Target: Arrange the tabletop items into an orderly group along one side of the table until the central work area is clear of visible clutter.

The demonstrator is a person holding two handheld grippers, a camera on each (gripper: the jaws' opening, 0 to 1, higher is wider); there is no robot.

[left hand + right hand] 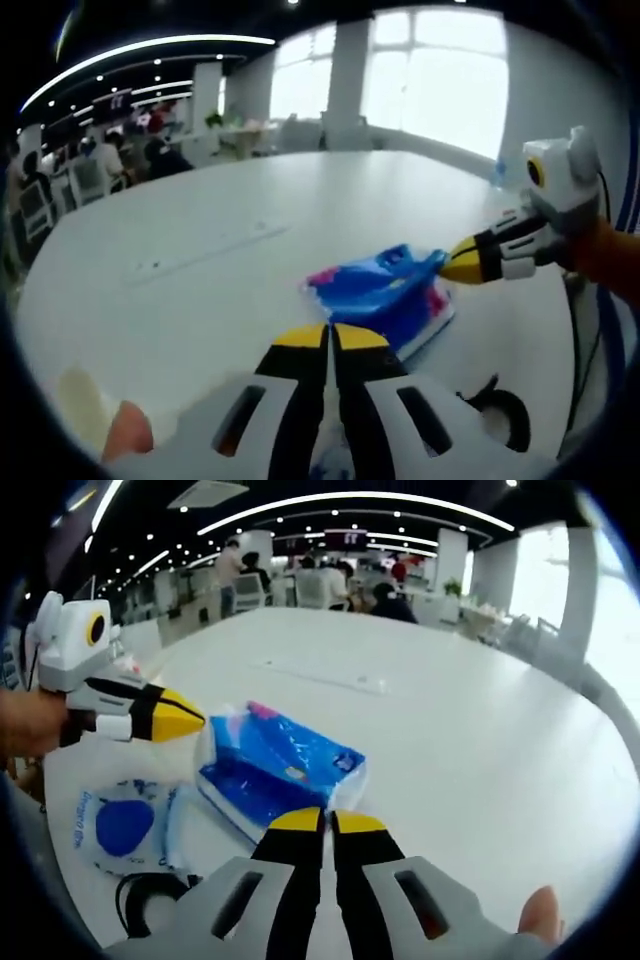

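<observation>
in the right gripper view, the right gripper (327, 822) shows its yellow-tipped jaws pressed together with nothing between them, tips just short of a blue soft plastic pack of tissues (278, 774) lying flat on the white table (470, 730). the pack's long axis runs from near the jaws away toward the upper left. at its far corner the left gripper (190, 720), jaws closed, touches or pinches the wrapper; which cannot be told. beside the pack lies a clear plastic pouch with a blue round print (125, 825) and a black cable (140, 900).

in the left gripper view, the left gripper (328, 337) is clenched at the pack's (385, 295) near edge, while the right gripper (462, 265) meets its far corner. people (385, 595) sit at distant tables.
</observation>
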